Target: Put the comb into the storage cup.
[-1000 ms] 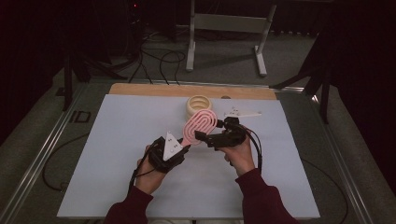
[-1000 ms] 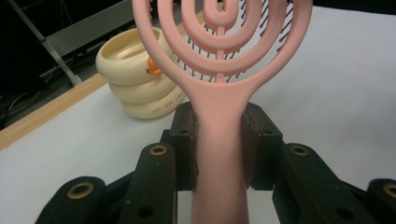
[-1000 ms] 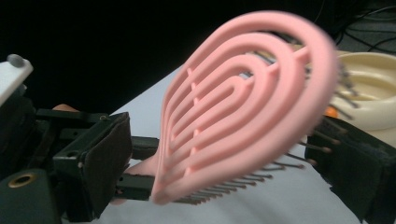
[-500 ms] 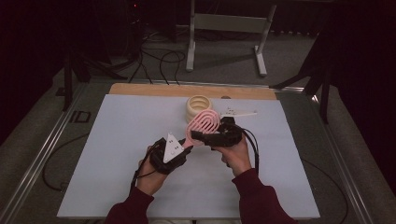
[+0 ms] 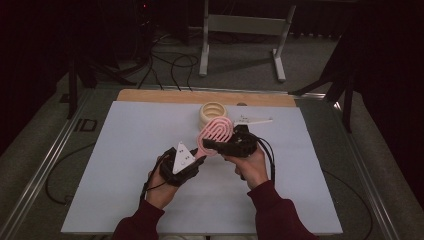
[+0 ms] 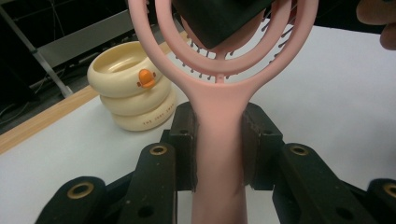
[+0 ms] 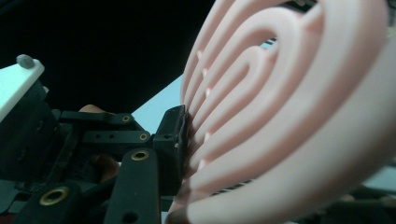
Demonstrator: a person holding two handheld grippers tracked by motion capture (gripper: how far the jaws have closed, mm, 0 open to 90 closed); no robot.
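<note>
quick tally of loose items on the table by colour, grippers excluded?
Pink: 1, the hairbrush, held between both grippers
Cream: 1, the ringed duck container, standing near the far edge
White: 1, a flat angular piece beside it, kind unclear
Total: 3

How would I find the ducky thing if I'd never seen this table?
Look at the far edge of the white table top, by the wooden strip. The cream stacked-ring plastic holder stands there, behind the pink hairbrush. It alone has an orange duck bill.
</note>
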